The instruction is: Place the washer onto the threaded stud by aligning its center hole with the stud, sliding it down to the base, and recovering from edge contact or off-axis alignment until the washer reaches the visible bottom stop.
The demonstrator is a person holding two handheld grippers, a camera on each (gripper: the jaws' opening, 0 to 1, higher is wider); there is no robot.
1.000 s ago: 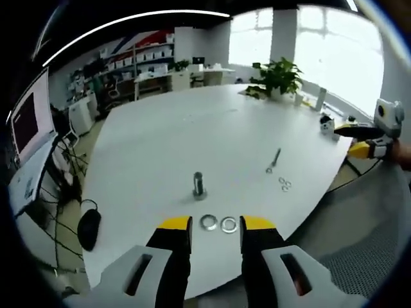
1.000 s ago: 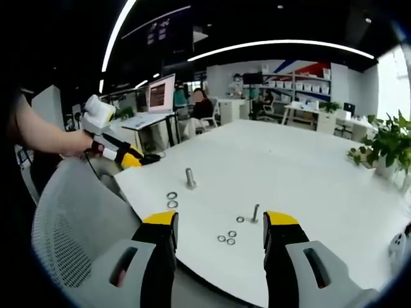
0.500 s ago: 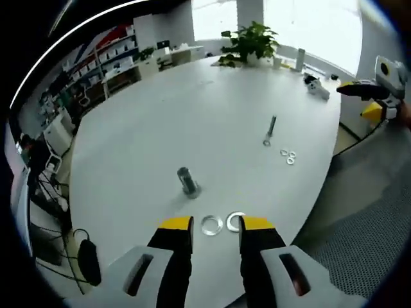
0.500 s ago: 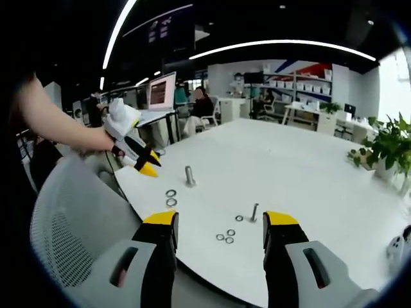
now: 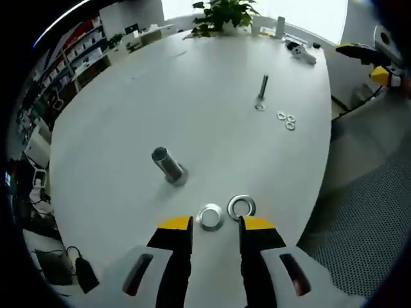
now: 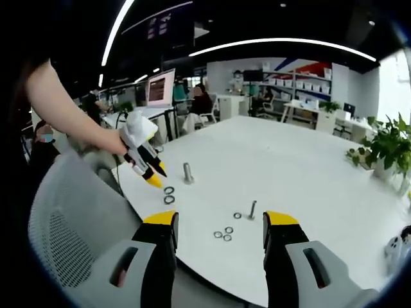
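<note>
- White bench (image 5: 192,83) bearing two large washers (image 5: 210,216) side by side near its edge, just ahead of left tool (image 5: 216,224) in left gripper view.
- Left tool's yellow-tipped jaws spread, nothing between them, hovering above bench edge.
- Threaded stud (image 5: 168,165) upright on its base, near washers, apart from them.
- Farther off: slim bolt (image 5: 262,88) standing, three small washers (image 5: 286,119) clustered beside it.
- Right tool (image 6: 220,224) spread and empty, over bench edge, well apart from stud (image 6: 187,172).
- Seen from right gripper view: left tool (image 6: 153,174) angled down toward large washers (image 6: 169,194), held by a hand (image 6: 119,142).
- Grey mesh chair (image 6: 64,237) beside bench.
</note>
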